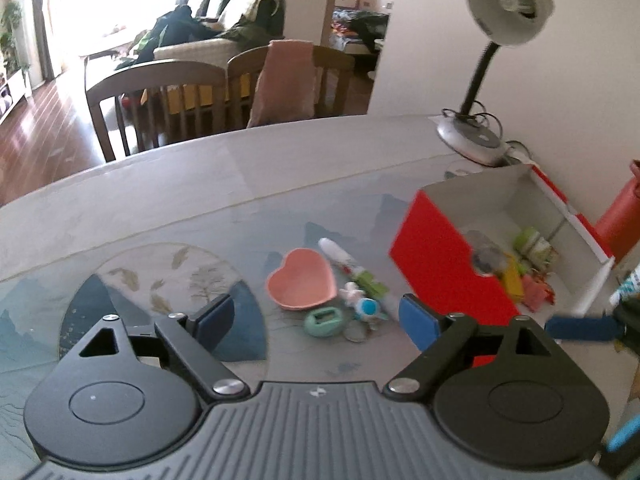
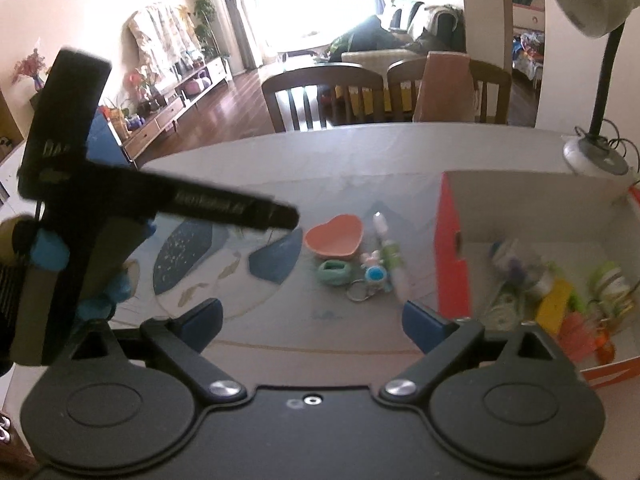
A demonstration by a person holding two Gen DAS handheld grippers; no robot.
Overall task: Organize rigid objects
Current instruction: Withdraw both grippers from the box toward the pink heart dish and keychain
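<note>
So both our tongs, left gripper (image 1: 316,320) and right gripper (image 2: 312,320), hang wide open and empty over the table (image 1: 200,184); pink heart dish (image 1: 301,278) sits beside the red box (image 1: 444,256).

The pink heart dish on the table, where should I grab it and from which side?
Probably pinch the rim of the pink heart dish on its left lobe, coming from above: the dish lies open side up, and small items crowd its right side.

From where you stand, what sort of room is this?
Most likely a home's dining area opening onto a living room: wooden dining chairs stand behind the table, a sofa sits beyond them, and a desk lamp stands on the table.
</note>
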